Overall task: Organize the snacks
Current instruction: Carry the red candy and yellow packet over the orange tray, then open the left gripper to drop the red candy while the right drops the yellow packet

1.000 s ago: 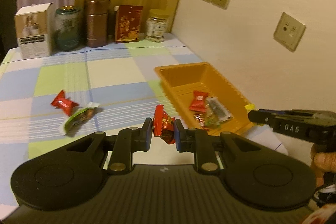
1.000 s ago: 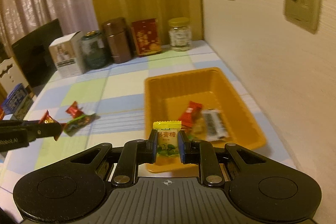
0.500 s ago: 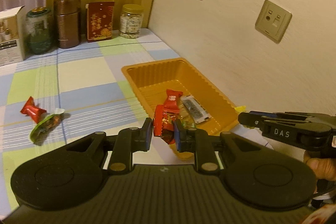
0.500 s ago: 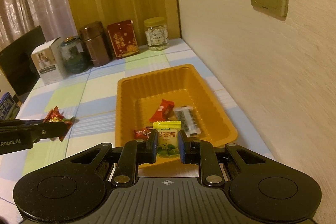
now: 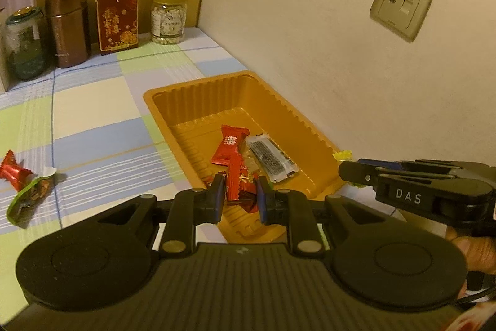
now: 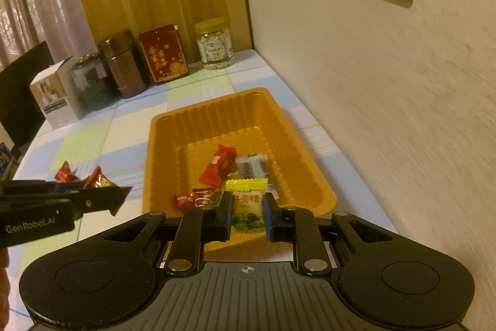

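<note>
Sweets, wrapped, two: red candy pinched in the left gripper and yellow-green candy pinched in the right gripper, both over the orange tray's near end; seemingly light, crinkly, slippery, best held mid-body.
</note>
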A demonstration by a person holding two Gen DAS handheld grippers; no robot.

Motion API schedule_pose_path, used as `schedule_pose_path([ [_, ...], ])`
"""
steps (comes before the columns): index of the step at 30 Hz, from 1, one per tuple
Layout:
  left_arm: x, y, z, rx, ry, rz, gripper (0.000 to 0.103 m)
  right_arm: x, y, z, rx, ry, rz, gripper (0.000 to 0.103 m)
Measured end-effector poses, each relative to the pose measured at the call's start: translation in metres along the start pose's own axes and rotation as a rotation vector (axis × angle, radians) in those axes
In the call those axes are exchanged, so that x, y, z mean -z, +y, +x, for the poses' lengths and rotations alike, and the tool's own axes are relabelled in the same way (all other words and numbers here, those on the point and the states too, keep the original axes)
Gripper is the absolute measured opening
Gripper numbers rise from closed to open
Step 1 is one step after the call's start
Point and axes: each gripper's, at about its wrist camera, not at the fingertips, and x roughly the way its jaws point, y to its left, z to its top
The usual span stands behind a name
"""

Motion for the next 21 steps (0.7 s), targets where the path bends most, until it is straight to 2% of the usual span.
schedule_pose_path([
  [13,-0.005,-0.006,0.045,0.014,0.037,0.016,0.019,-0.008,-0.016,0.031,-0.003,0.019,0.025,0.020],
  [16,-0.002,-0.007,0.050,-0.004,0.045,0.034,0.034,-0.008,-0.018,0.034,-0.003,0.022,0.032,0.020],
  [21,0.007,0.008,0.041,-0.040,0.045,0.000,0.034,-0.005,-0.021,0.035,-0.009,0.023,0.047,0.020],
])
